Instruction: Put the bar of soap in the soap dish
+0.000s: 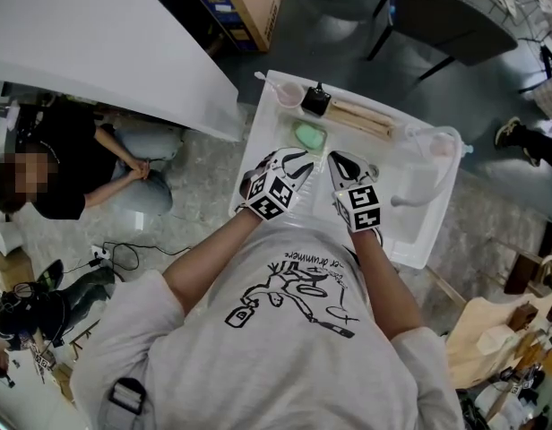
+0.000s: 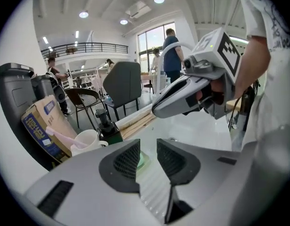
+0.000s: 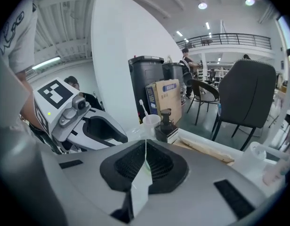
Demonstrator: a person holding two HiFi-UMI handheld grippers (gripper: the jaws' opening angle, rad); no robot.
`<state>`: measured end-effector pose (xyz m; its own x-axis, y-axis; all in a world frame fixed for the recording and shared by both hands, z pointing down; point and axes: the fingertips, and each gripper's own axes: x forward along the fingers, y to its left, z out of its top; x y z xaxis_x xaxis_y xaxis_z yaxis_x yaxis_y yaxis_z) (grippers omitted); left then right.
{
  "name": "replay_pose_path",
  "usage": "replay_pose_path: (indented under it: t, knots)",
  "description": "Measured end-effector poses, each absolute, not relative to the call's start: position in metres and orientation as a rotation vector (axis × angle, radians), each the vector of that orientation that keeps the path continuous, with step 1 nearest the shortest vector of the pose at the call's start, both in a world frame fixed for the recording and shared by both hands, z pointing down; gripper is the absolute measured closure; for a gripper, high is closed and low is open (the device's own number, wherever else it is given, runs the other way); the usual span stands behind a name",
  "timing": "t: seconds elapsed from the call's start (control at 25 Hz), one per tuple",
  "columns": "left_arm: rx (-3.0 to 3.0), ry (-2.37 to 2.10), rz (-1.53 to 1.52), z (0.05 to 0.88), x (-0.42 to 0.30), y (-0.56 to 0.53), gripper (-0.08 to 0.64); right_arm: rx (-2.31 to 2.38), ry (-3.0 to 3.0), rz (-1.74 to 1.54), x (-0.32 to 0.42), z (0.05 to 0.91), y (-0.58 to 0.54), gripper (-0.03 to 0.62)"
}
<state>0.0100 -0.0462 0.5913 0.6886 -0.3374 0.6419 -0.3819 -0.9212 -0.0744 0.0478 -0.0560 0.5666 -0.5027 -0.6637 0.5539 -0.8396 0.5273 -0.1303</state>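
1. The bar of soap is pale green. It lies at the far left of the white basin, just beyond the tips of both grippers. In the left gripper view it appears to sit in a lighter green soap dish, so the placing looks done.
2. As a judgement, the bar is stiff and fairly light, slick if wet, and soft enough to be marked by hard pads. If it needs reseating, the best hold is across its two long flanks at mid-length, with a gentle squeeze so that it does not shoot out.
3. The left gripper has its jaws a little apart and holds nothing. The soap shows through the gap but lies beyond the pads and is not touched.
4. The right gripper has its jaws closed together at a thin seam, and it grips nothing.
5. Farther off stand a white cup holding a pink toothbrush and, to its right, a black pump bottle. A pale wooden bundle lies along the far rim.
6. The tap is on the right side.
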Motion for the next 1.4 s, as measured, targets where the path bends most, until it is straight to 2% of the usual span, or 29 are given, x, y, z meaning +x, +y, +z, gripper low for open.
replay_pose_path:
  t: [0.56, 1.4]
  knots:
    - [2.761, -0.711, 0.628, 0.501, 0.006, -0.032, 0.480, 1.289, -2.463, 0.503, 0.043, 0.496, -0.026, 0.569]
    - [2.688, -0.585, 0.235, 0.416, 0.016, -0.001, 0.555, 1.338, -2.605, 0.449, 0.043, 0.409, 0.007, 0.569]
